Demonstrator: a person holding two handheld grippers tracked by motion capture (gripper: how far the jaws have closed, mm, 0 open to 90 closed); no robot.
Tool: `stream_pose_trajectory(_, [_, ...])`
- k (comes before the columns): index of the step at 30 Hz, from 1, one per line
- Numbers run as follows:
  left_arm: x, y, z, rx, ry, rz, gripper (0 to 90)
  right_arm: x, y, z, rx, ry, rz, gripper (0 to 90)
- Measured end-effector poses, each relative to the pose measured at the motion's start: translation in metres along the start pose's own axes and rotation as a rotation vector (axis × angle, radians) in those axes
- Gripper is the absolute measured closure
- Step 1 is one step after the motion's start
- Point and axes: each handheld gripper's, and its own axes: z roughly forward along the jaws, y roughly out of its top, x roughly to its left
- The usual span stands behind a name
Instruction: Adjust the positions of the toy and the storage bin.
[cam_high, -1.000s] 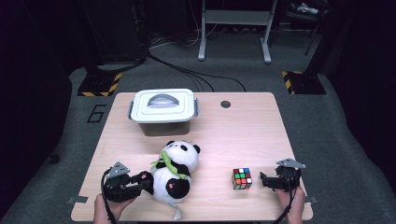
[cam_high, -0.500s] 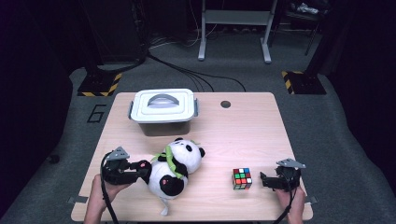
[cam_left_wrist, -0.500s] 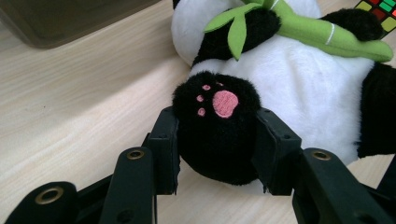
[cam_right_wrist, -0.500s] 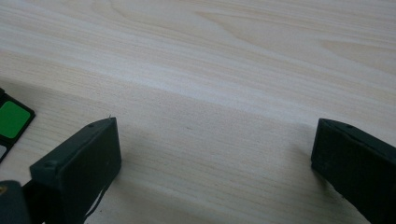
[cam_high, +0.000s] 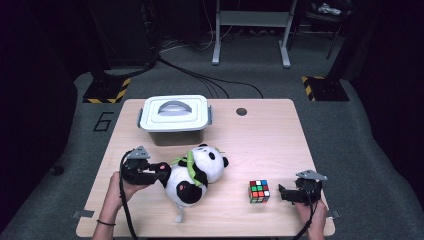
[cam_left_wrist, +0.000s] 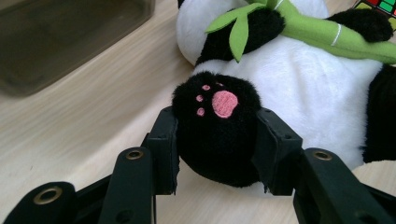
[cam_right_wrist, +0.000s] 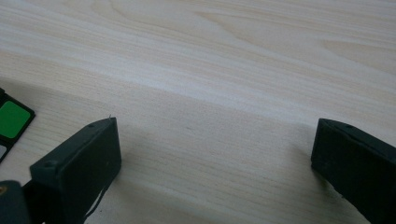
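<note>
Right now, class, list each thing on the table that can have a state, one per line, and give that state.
Storage box: lid on, handle folded flat.
Panda plush: lying on the table, one black paw clamped.
Left hand-held gripper: shut on the paw, though its jaws have just been opening slightly.
Right hand-held gripper: open, holding nothing.
Puzzle cube: on the table, untouched, colours mixed.

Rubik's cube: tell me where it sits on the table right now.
In the high view the Rubik's cube rests on the table's near right part, between the plush panda on its left and the right gripper on its right, apart from both.
</note>
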Motion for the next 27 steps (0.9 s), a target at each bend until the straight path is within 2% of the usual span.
stream_pose_trajectory(2, [0.000, 0.007, 0.007, 0.004, -0.015, 0.017, 55.5, 0.000, 0.000, 0.000, 0.000, 0.000, 0.000, 0.7])
stream_pose_trajectory(6, [0.000, 0.013, 0.015, -0.001, -0.027, 0.027, 55.4, 0.000, 0.000, 0.000, -0.001, 0.000, 0.000, 0.7])
stream_pose_trajectory(7, [-0.001, 0.014, 0.018, -0.007, -0.034, 0.018, 54.1, 0.000, 0.000, 0.000, 0.000, 0.000, 0.000, 0.7])
stream_pose_trajectory(9, [-0.001, 0.014, 0.018, -0.007, -0.032, 0.008, 46.2, 0.000, 0.000, 0.000, 0.000, 0.000, 0.000, 0.7])
stream_pose_trajectory(12, [-0.004, 0.012, 0.016, -0.015, 0.005, -0.021, 28.7, 0.000, 0.000, 0.000, 0.000, 0.000, 0.000, 0.7])
stream_pose_trajectory(14, [-0.006, 0.007, 0.012, -0.034, 0.020, -0.045, 25.5, 0.000, 0.000, 0.000, 0.000, 0.000, 0.000, 0.7])
stream_pose_trajectory(15, [-0.008, 0.002, 0.006, -0.061, 0.038, -0.076, 21.0, 0.000, 0.000, 0.000, 0.000, 0.000, 0.000, 0.7])
stream_pose_trajectory(17, [-0.008, 0.001, 0.004, -0.068, 0.042, -0.087, 19.1, 0.000, 0.000, 0.000, 0.000, 0.000, 0.000, 0.7])
stream_pose_trajectory(18, [-0.010, -0.005, -0.001, -0.084, 0.044, -0.110, 19.3, 0.000, 0.000, 0.000, 0.000, 0.000, 0.000, 0.7])
stream_pose_trajectory(20, [-0.011, -0.006, 0.000, -0.089, 0.050, -0.118, 20.2, 0.000, 0.000, 0.000, 0.000, 0.000, 0.000, 0.7])
stream_pose_trajectory(22, [-0.012, -0.008, 0.003, -0.077, 0.042, -0.116, 30.2, 0.000, 0.000, 0.000, 0.000, 0.000, 0.000, 0.7])
stream_pose_trajectory(24, [-0.012, -0.006, 0.009, -0.065, 0.054, -0.108, 42.5, 0.000, 0.000, 0.000, 0.000, 0.000, 0.000, 0.7])
stream_pose_trajectory(25, [-0.013, -0.005, 0.012, -0.055, 0.041, -0.098, 42.5, 0.000, 0.000, 0.000, 0.000, 0.000, 0.000, 0.7])
stream_pose_trajectory(27, [-0.017, 0.001, 0.021, -0.051, 0.059, -0.081, 50.9, 0.000, 0.000, 0.000, 0.000, 0.000, 0.000, 0.7])
